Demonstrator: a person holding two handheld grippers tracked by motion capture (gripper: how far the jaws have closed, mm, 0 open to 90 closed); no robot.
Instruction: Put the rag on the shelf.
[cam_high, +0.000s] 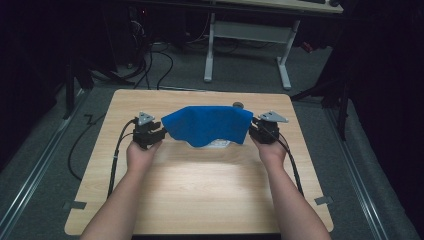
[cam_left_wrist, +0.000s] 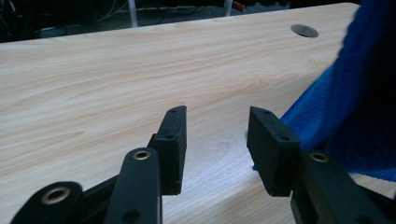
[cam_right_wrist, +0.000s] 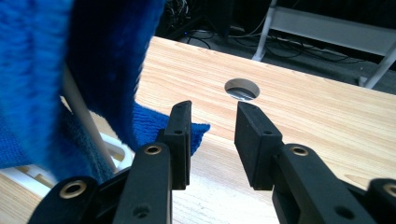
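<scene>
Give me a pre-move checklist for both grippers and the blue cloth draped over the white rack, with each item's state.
1. Left gripper jaws open, nothing between them: ok.
2. Right gripper jaws open, nothing between them: ok.
3. Blue knitted cloth released by both grippers: ok.
4. Cloth draped over the white rack, hanging on both sides: ok.
5. Cloth hanging evenly on the rack: cannot tell.
6. Light wooden table bare in front of the rack for pulling the hands back: ok.

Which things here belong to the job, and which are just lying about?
In the job:
blue towel
white rack that it hangs over
left tool, open
right tool, open

Lying about:
cable hole in the table
white desk frame
</scene>
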